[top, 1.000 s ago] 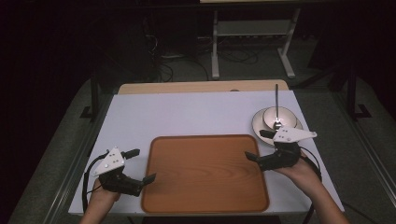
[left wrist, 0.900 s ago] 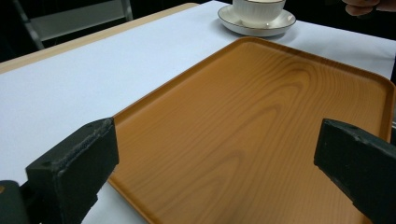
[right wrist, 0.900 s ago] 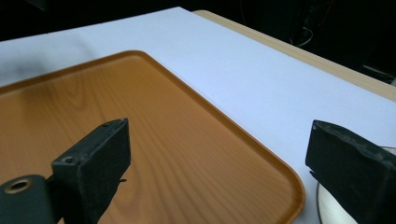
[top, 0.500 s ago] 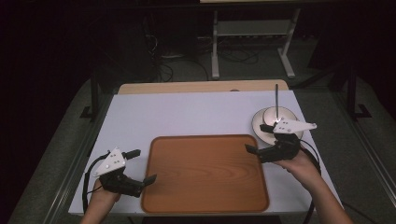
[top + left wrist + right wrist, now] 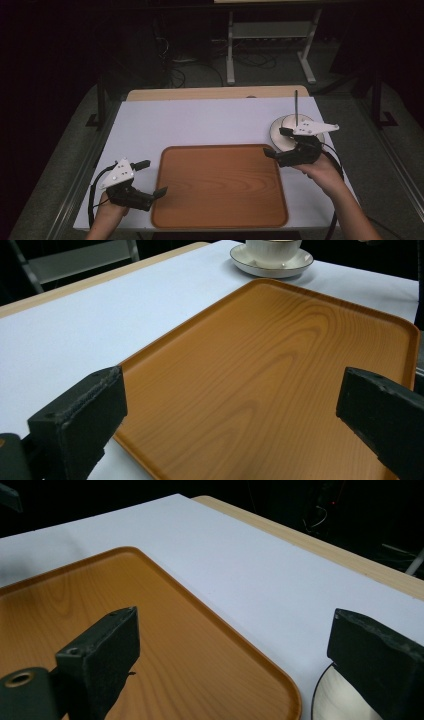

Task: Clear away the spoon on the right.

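Observation:
A brown wooden tray [image 5: 220,185] lies flat and bare in the middle of the white table. My left gripper [image 5: 153,177] hovers at its left edge, open, with the tray [image 5: 280,375] spread out between its jaws. My right gripper [image 5: 276,142] stands open over the tray's far right corner [image 5: 100,630]. Just behind it sits a white cup on a saucer [image 5: 295,131], partly hidden by the gripper. A thin dark handle [image 5: 296,102] sticks up from the cup. In the left gripper view the cup and saucer [image 5: 272,257] lie beyond the tray. The saucer's rim [image 5: 340,700] peeks in beside the right jaw.
The white tabletop [image 5: 210,122] stretches bare behind the tray, ending in a light wooden strip [image 5: 215,93] at the far edge. Beyond the table, on the dark floor, stand a metal frame [image 5: 270,45] and cables.
My right gripper has moved a little away from the person, toward the cup and the tray's far right corner. The left gripper has stayed put.

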Tool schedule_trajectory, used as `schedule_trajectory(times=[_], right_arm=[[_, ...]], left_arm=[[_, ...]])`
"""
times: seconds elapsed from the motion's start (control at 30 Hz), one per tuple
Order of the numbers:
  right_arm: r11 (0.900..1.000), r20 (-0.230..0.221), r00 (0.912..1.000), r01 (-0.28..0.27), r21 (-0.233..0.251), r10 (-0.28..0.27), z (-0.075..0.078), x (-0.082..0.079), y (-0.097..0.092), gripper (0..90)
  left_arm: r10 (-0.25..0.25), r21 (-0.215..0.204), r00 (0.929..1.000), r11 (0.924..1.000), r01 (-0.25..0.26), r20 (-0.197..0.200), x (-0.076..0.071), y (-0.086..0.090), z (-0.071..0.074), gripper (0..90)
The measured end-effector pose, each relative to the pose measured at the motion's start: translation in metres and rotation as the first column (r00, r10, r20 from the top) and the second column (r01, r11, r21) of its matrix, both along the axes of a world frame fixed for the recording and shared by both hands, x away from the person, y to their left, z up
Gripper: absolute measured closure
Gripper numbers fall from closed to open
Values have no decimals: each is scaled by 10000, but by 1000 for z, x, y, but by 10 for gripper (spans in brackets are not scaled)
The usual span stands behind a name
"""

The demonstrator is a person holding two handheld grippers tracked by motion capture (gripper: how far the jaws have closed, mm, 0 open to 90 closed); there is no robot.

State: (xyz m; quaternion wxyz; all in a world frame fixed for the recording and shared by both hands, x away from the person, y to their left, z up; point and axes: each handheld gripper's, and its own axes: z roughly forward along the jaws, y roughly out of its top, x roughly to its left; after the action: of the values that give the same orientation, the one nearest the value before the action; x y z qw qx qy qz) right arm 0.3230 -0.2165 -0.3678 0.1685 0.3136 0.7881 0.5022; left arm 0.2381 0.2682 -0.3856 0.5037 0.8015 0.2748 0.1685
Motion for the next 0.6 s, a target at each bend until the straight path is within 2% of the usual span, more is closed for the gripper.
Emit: schedule_trajectory(times=[0.6], right_arm=[[9997, 98, 9996, 248, 32, -248, 8, 21, -4, 63]], left_arm=[[-9, -9, 10000, 10000, 9, -33, 0, 0, 0, 0]])
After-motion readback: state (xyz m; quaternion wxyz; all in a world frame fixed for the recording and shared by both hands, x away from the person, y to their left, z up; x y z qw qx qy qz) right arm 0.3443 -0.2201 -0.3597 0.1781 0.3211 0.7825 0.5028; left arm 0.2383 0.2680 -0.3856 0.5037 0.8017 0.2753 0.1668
